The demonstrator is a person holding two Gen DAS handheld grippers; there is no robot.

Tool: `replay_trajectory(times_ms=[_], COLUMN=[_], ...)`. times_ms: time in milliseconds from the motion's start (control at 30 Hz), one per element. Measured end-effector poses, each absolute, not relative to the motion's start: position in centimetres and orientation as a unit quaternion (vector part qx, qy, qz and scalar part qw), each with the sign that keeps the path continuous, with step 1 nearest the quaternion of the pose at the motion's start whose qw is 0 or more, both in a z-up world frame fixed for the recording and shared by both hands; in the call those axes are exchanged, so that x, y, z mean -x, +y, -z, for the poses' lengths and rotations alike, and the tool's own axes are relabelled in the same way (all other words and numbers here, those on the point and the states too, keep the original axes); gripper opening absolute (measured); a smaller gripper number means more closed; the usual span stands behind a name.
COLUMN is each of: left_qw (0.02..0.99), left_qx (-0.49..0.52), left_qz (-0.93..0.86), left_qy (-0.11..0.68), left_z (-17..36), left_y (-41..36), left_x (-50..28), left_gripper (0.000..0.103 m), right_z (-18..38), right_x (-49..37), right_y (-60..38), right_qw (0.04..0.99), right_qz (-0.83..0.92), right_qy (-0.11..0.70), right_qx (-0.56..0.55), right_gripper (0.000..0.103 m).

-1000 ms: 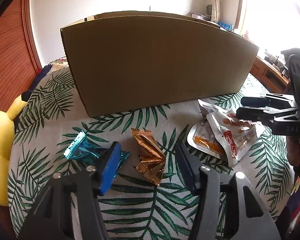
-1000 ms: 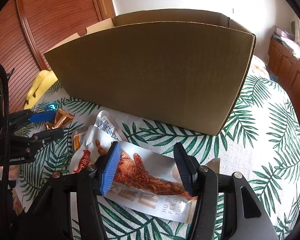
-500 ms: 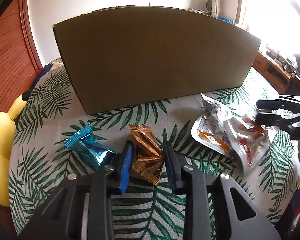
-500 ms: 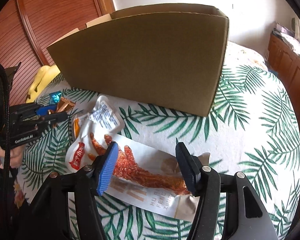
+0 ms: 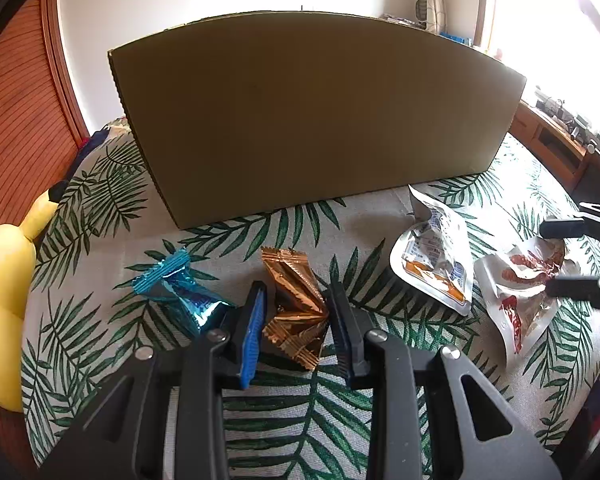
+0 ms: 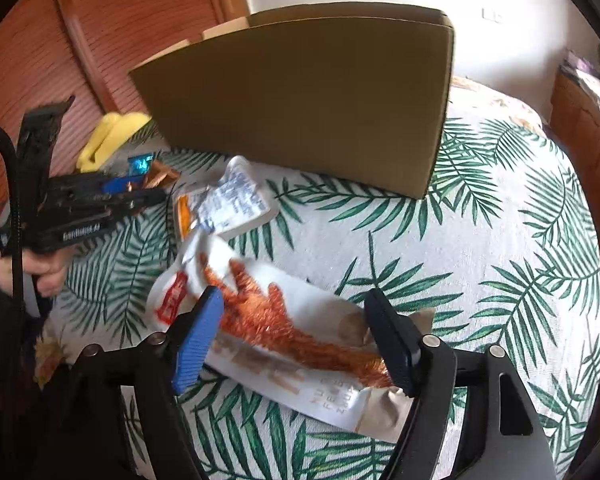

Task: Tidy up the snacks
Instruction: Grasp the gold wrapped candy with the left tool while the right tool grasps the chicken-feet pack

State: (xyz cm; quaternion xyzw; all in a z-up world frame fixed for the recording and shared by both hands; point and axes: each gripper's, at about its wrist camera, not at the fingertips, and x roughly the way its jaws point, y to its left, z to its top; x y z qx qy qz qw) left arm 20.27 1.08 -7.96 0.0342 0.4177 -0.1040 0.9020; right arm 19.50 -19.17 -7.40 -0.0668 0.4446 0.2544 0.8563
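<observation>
My left gripper (image 5: 296,300) is shut on a copper foil snack packet (image 5: 290,276) that lies on the palm-leaf cloth (image 5: 260,408). A blue foil packet (image 5: 180,288) rests just left of its fingers. In the right wrist view my right gripper (image 6: 294,304) hangs over a long white pouch (image 6: 324,384) printed with an orange-red snack. Its jaws are opening, and the pouch lies between them with the pads apart from it. A second white pouch (image 6: 232,200) with blue print lies beyond. A tall cardboard box (image 5: 316,120) stands behind all the snacks.
A yellow plush toy (image 5: 4,280) lies at the cloth's left edge beside a wooden slatted door (image 6: 100,40). A wooden cabinet (image 5: 560,148) stands at the far right. A hand (image 6: 44,272) holds the left gripper's handle.
The left jaws closed onto the copper packet, then held still. The right gripper shifted over the long pouch and its jaws spread wider.
</observation>
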Motion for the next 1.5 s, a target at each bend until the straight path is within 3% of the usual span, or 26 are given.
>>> replay_trajectory(times_ms=[533,1067,1133,1267,1500], left_qw=[0.902,0.902,0.902,0.902,0.902], left_qx=[-0.032,-0.031,-0.031,-0.031,-0.029], left_qz=[0.104,0.105,0.105,0.105,0.104], left_qy=[0.418,0.417,0.417,0.417,0.417], left_z=[8.0,8.0,8.0,8.0,8.0], left_y=[1.2,1.2,1.2,1.2,1.2], left_x=[-20.3,-20.3,-20.3,-20.3,-20.3], left_gripper=[0.03,0.03,0.03,0.03,0.03], right_z=[8.6,9.0,9.1,8.9,8.7], right_x=[-17.0,-18.5,-18.6,-18.2,-17.9], right_y=[-17.4,-16.4,-16.1,-15.8,-16.5], right_qw=[0.837,0.851,0.853,0.853,0.848], right_qz=[-0.264,-0.252,-0.25,-0.254,-0.261], right_qy=[0.453,0.437,0.435,0.433,0.44], right_qx=[0.156,0.147,0.146,0.145,0.137], right_gripper=[0.085,0.086,0.085,0.071,0.067])
